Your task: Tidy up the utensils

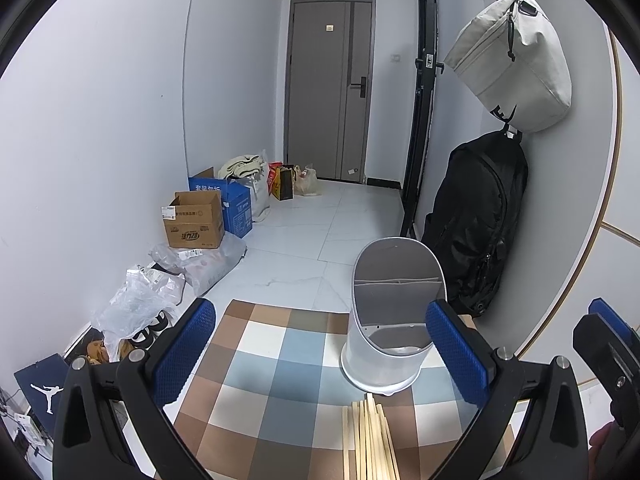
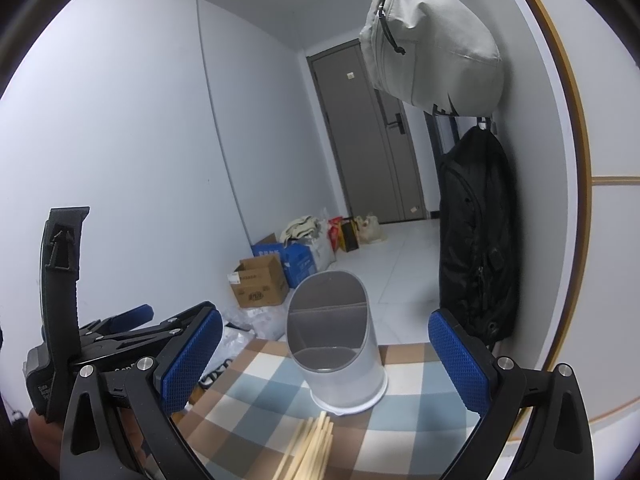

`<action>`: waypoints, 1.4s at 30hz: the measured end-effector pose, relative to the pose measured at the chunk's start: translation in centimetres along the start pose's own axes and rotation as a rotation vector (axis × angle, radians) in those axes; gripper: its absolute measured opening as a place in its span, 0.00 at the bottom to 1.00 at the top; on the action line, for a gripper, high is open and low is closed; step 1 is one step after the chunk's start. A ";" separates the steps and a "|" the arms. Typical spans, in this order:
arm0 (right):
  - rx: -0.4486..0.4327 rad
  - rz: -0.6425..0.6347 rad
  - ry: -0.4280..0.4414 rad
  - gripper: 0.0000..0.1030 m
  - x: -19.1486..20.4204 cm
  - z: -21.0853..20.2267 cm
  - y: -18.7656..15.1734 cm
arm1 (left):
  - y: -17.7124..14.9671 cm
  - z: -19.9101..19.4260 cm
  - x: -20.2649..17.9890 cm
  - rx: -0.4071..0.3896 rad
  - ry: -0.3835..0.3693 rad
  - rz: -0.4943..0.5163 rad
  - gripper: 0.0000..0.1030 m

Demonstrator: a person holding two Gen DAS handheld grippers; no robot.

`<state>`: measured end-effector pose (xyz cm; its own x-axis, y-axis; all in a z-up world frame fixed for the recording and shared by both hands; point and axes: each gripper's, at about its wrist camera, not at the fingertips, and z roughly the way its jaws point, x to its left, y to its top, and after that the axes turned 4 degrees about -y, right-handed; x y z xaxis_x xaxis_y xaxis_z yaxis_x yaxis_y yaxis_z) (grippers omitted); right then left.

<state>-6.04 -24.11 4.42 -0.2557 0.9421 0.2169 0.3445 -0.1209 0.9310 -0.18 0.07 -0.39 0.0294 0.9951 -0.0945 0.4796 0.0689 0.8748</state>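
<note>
A white utensil holder (image 1: pixel 390 320) with a grey divided inside stands upright on the checked tablecloth (image 1: pixel 260 380); the right wrist view shows the same holder (image 2: pixel 340 352) at centre. Several pale wooden chopsticks (image 1: pixel 370 440) lie bundled just in front of it, and that bundle (image 2: pixel 310 452) reaches the bottom edge of the right wrist view. My left gripper (image 1: pixel 320 356) hovers open above the cloth, behind the chopsticks, with nothing between its blue pads. My right gripper (image 2: pixel 326 360) is open too, empty, level with the holder. The left gripper's body (image 2: pixel 100 336) shows at the left of the right wrist view.
A black backpack (image 1: pixel 480 224) and a light grey bag (image 1: pixel 516 60) hang on the wall right of the table. Cardboard boxes (image 1: pixel 196 220), plastic bags (image 1: pixel 140 304) and shoes crowd the floor along the left wall. A grey door (image 1: pixel 328 100) closes the hallway.
</note>
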 end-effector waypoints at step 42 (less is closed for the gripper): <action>0.140 -0.027 -0.035 1.00 -0.8 2.9 -0.9 | -2.7 4.6 0.6 0.267 -0.053 0.041 0.98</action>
<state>-3.53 -23.80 2.51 -0.2359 0.9550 0.1799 0.4616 -0.0528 0.8855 2.63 0.11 -4.96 0.0962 0.9910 -0.0927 0.6914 0.0005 0.7225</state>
